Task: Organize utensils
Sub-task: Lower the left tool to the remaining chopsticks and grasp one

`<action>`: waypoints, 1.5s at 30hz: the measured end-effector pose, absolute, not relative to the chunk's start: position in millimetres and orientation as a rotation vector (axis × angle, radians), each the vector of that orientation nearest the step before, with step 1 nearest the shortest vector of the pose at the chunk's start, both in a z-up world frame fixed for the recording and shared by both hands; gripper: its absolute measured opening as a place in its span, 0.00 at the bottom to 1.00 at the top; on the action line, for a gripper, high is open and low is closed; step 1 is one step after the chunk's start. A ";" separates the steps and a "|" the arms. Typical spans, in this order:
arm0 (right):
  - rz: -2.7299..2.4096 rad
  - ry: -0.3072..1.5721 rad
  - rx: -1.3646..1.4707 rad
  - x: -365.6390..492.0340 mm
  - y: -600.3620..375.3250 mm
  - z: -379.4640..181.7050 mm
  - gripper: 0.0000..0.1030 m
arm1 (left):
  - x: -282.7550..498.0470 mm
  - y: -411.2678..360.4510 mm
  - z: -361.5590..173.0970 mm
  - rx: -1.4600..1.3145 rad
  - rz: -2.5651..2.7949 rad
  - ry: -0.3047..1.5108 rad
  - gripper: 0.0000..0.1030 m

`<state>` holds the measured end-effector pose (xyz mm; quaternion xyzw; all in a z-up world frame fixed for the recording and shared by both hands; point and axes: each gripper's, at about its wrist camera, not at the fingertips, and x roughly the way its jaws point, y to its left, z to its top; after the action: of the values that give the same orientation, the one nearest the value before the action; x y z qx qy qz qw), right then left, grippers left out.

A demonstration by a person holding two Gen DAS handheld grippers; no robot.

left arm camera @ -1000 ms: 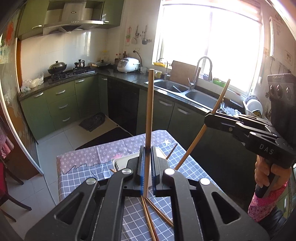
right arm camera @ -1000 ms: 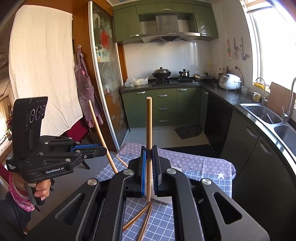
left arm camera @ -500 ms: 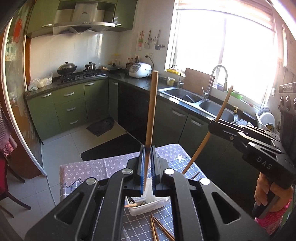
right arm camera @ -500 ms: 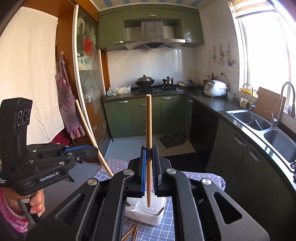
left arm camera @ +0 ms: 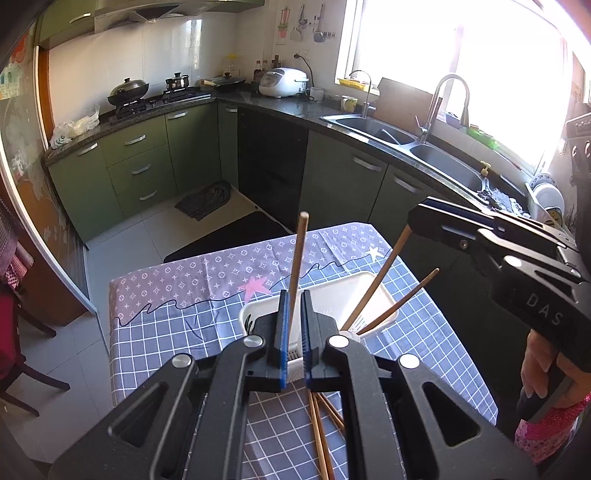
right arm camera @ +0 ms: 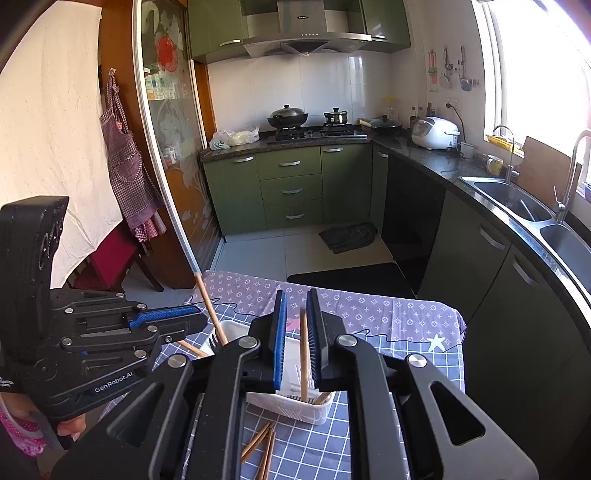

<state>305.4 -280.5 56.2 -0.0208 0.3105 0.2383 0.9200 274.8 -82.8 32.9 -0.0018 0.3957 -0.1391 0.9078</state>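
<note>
Both hand-held grippers hang over the white basket (right arm camera: 295, 404), jaws parted, so each chopstick drops in. The left hand-held gripper (left arm camera: 293, 325) frees one chopstick (left arm camera: 295, 269); the right hand-held gripper (right arm camera: 293, 343) frees another chopstick (right arm camera: 303, 356). More loose chopsticks (right arm camera: 258, 443) lie on the tabletop (right arm camera: 424, 332) beside the basket.

The right gripper (left arm camera: 417, 221), seen from the left wrist view, carries the raised letters "DAS" on its black body. The left gripper (right arm camera: 195, 317), seen from the right wrist view, bears the white lettering "GenRobot.AI" along its side. A brand mark on the range hood (right arm camera: 303, 33) is too small to read.
</note>
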 end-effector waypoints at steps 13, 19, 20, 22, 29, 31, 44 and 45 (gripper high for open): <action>0.564 0.600 -0.038 191.4 -331.1 50.2 0.28 | 208.9 -90.1 -6.4 0.017 -0.392 0.968 0.32; 0.504 0.809 -0.027 190.8 -347.8 -33.1 0.28 | 204.5 -96.0 -94.0 0.013 -0.399 1.183 0.31; 0.490 0.843 -0.024 193.2 -350.7 -47.2 0.28 | 205.5 -97.0 -105.8 0.008 -0.396 1.212 0.31; 0.469 0.908 -0.024 196.5 -351.4 -75.3 0.28 | 207.7 -97.2 -124.1 0.006 -0.381 1.249 0.31; 0.451 1.005 0.024 205.6 -360.8 -122.9 0.28 | 216.5 -98.0 -152.0 0.009 -0.361 1.307 0.26; 0.451 1.010 0.030 207.2 -362.2 -125.4 0.28 | 217.6 -98.9 -156.7 0.011 -0.358 1.313 0.26; 0.473 1.021 0.036 214.2 -351.3 -125.0 0.28 | 223.3 -118.0 -164.3 0.063 -0.345 1.313 0.22; 0.476 1.023 0.035 214.3 -349.9 -125.3 0.28 | 221.4 -119.1 -164.0 0.072 -0.341 1.308 0.22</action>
<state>214.3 -349.9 -125.3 0.0167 0.4846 0.2257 0.8450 221.4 -119.1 -164.0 0.0333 0.6053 -0.1580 0.7794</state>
